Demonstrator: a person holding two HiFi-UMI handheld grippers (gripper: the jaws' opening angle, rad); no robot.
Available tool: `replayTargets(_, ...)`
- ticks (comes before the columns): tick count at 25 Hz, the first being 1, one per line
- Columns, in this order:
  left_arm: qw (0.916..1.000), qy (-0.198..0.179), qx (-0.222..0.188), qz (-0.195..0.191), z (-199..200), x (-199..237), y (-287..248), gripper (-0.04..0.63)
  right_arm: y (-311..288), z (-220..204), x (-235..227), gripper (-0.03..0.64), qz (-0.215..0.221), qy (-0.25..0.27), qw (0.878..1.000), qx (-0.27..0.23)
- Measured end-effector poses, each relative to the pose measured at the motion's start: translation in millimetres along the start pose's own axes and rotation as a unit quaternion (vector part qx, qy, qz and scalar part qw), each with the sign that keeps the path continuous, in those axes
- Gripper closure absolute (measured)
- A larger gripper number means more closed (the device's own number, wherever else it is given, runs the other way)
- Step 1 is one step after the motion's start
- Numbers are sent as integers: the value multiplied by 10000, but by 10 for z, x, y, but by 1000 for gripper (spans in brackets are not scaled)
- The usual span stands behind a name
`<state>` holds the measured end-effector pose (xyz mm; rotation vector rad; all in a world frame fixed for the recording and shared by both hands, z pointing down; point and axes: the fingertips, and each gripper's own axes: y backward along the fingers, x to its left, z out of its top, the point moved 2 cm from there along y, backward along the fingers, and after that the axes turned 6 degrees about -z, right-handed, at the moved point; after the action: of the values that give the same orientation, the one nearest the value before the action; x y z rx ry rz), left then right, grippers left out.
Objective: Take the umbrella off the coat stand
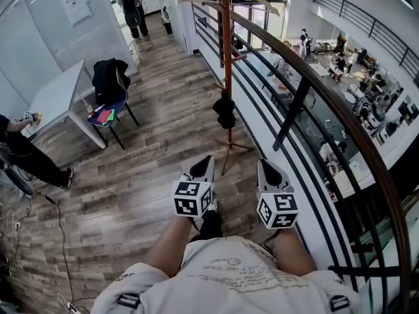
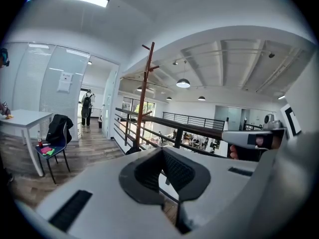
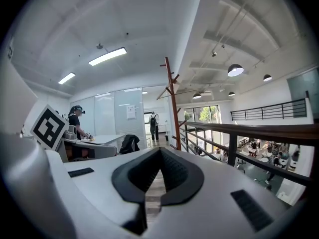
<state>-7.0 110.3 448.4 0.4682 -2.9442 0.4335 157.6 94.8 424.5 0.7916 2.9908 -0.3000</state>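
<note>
The coat stand (image 1: 226, 51) is a tall orange-brown pole with branch hooks, standing on the wood floor beside the railing. A black folded umbrella (image 1: 224, 112) hangs low on the pole. My left gripper (image 1: 202, 161) and right gripper (image 1: 268, 165) are side by side in front of me, short of the stand and pointing towards it. Both are shut with nothing between their jaws. In the left gripper view the stand (image 2: 144, 91) rises beyond my shut left gripper (image 2: 162, 152). In the right gripper view the stand (image 3: 172, 103) is ahead of my shut right gripper (image 3: 159, 151).
A dark railing (image 1: 298, 103) runs along the right, with an open lower floor beyond it. At the left are a white table (image 1: 59, 97) and a chair with a black jacket (image 1: 110, 84). A person (image 1: 129, 5) stands down the corridor, and another (image 1: 29, 156) is by the table. A cable (image 1: 60, 227) lies on the floor.
</note>
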Motion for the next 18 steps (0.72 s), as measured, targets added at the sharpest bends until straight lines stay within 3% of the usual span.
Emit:
replayTargets(5, 9997, -201, 44, -94, 140, 180, -307, 591, -386, 41, -138, 615, -109, -135, 9998, 59)
replayTargets(18, 9999, -92, 45, -130, 565, 1255, -1284, 591, -1835, 309, -227, 615, -268, -144, 9995, 60)
